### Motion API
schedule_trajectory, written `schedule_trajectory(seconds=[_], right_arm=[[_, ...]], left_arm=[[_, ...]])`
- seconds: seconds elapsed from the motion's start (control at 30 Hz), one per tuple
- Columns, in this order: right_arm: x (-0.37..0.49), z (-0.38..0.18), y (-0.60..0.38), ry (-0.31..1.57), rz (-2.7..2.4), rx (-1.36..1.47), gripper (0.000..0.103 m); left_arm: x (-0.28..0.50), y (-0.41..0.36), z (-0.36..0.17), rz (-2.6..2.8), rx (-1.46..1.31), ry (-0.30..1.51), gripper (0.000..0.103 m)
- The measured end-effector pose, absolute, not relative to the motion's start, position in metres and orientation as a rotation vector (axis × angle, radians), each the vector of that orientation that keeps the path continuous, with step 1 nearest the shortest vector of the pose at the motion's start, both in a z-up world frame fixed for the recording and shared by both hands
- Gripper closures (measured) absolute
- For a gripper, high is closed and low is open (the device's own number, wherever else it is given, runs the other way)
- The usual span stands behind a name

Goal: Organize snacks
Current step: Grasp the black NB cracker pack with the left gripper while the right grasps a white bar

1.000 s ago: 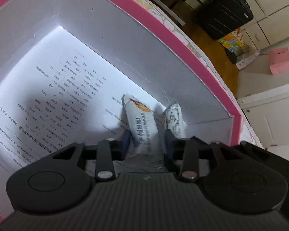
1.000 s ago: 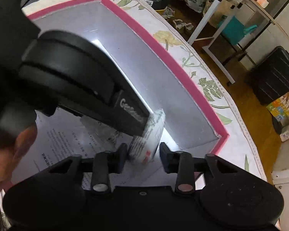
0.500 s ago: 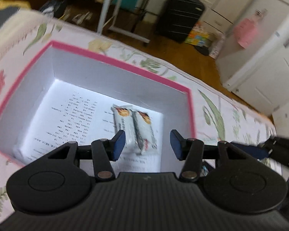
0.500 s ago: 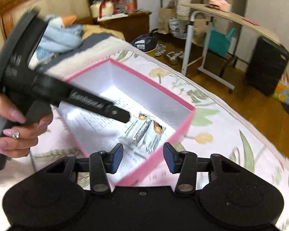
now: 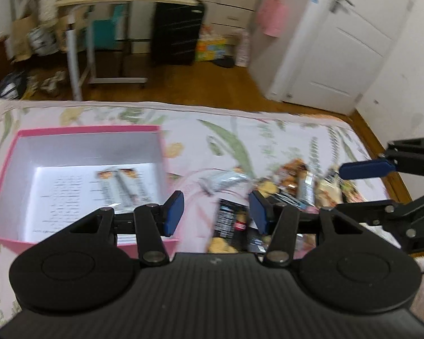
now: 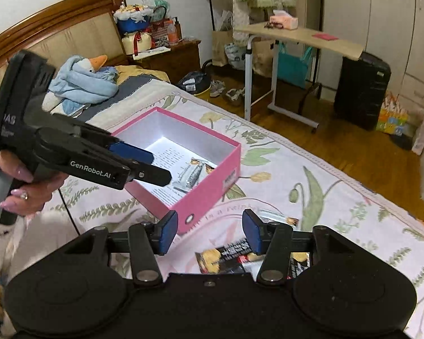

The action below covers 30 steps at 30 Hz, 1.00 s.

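A pink box [image 6: 206, 195] with white walls stands on the flowered bedspread, and two or three snack bars [image 6: 193, 173] lie on the printed sheet inside it. My left gripper [image 5: 216, 212] hangs above the bedspread just right of the box [image 5: 161, 152], open and empty. My right gripper [image 6: 210, 231] is above the box's near corner; its jaws are opening with nothing between them. A black snack packet [image 6: 229, 254] lies under it. A heap of loose snacks [image 5: 294, 180] sits to the right of the box. In the right wrist view a hand holds the left gripper [image 6: 152, 163] over the box.
The bedspread [image 6: 325, 197] ends at a wooden floor on the far side. A rolling desk [image 6: 296, 36], a black suitcase [image 6: 361, 87] and a white door [image 5: 339, 42] stand beyond. A blue plush goose [image 6: 82, 79] lies near the headboard.
Both grippers have risen out of the box and drawn back, leaving the snack bars inside. Their jaws now stand wider, and the left one has rolled level.
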State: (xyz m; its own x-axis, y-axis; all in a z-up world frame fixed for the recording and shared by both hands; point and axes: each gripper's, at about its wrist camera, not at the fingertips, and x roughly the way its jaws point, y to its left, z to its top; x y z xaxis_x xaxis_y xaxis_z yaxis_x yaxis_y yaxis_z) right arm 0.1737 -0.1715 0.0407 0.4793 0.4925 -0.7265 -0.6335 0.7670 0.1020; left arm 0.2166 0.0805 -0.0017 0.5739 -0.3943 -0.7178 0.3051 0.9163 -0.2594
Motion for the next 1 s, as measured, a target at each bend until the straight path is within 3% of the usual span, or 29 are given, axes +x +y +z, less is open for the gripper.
schedule_trajectory(seconds=[0.2,0.47,0.87,1.0], right_arm=[[0.162,0.020,-0.190,0.805,0.710,-0.230,0.041],[0.175,-0.050,-0.207,0.884,0.722,-0.248,0.041],[0.192,-0.140,-0.193,0.851,0.664,-0.372,0.041],[0.200,-0.146,-0.199,0.840,0.658,-0.328,0.042]], left_arm=[[0.210,0.029,-0.015,-0.496,-0.049,0.909,0.053],[0.221,-0.003,-0.086,-0.464,0.047,1.039,0.053],[0.234,-0.021,-0.167,-0.450,0.348,1.043,0.053],[0.240,-0.028,-0.177,-0.465,0.383,1.038,0.042]])
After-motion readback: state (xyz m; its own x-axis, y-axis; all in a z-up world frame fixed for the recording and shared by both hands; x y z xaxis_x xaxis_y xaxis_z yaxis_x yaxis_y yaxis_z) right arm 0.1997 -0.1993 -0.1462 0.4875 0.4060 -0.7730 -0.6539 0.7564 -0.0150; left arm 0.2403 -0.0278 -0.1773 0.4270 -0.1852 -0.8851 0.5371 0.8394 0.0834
